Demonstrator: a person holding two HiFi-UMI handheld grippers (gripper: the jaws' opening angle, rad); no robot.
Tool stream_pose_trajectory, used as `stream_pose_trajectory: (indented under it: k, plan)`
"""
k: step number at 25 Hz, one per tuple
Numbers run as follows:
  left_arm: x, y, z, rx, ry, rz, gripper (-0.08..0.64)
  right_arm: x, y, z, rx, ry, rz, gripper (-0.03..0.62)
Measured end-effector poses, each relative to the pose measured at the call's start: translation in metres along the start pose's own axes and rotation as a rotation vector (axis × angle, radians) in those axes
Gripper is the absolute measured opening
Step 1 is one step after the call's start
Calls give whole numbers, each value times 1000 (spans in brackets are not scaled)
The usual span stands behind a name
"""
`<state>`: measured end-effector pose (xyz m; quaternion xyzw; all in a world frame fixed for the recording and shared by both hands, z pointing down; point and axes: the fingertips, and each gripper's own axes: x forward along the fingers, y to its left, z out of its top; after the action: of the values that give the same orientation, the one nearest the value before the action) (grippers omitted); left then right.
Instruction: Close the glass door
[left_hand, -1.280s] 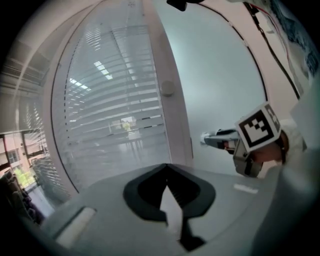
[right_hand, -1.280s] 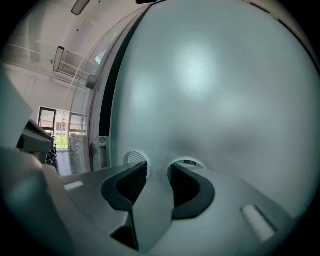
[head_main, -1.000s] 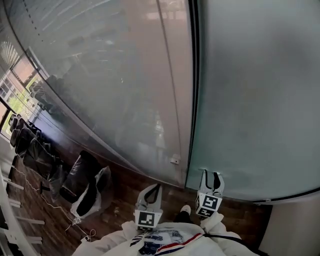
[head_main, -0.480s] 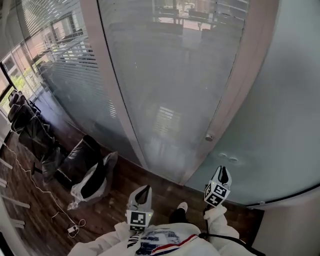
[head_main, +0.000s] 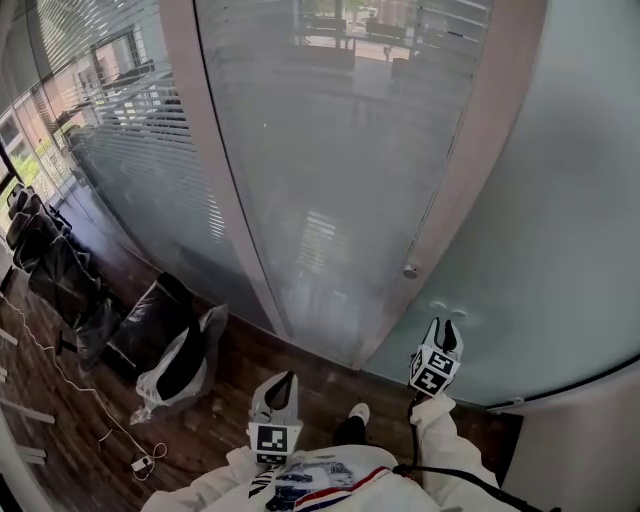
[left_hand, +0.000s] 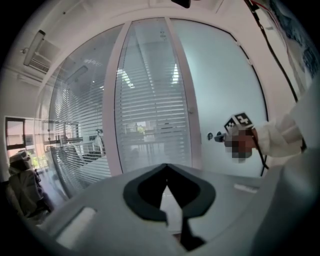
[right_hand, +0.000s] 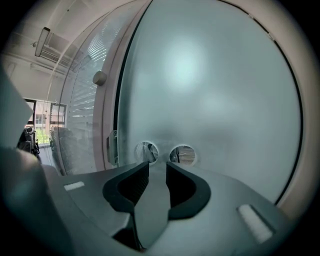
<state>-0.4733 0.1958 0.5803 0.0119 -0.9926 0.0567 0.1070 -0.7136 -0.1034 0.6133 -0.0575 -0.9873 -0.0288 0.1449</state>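
Note:
The frosted glass door (head_main: 560, 200) fills the right; two round holes (head_main: 451, 308) sit near its left edge. In the right gripper view those holes (right_hand: 165, 153) are straight ahead, and a thin dark slit runs between the door's edge and the pale frame (right_hand: 107, 100). My right gripper (head_main: 447, 326) points at the holes; its jaws (right_hand: 157, 165) have just been opening and stand open with nothing between them. My left gripper (head_main: 285, 379) hangs low near my body, its tips (left_hand: 166, 168) together and empty, facing the blind-covered glass panel (left_hand: 150, 115).
A round knob (head_main: 410, 270) sticks out of the frame, and a small latch plate (right_hand: 111, 147) is at the door's edge. Black bags (head_main: 140, 335) and a white plastic bag (head_main: 205, 350) lie by the glass at left. A cable (head_main: 100, 435) trails over the wooden floor.
The head view has swung left, so the blind-covered panel now fills the middle. My right gripper has risen to the two holes. The left gripper has shifted slightly left and stays low.

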Motion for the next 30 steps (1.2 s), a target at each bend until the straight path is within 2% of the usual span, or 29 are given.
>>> stream_pose_trajectory:
  k: [18, 19, 20, 21, 30]
  plan:
    - [21, -20, 7, 0, -15, -60, 3, -12, -14, 3, -7, -17, -10, 115]
    - [19, -20, 6, -2, -14, -61, 3, -16, -13, 4, -9, -25, -11, 109]
    - [17, -20, 6, -3, -14, -62, 3, -21, -12, 6, -13, -35, -10, 40]
    - [16, -21, 6, -2, -16, -63, 3, -25, -10, 8, -17, -45, -5, 6]
    - [6, -26, 8, 16, -27, -101, 3, -64, 10, 11, 4, -73, 58, 6]
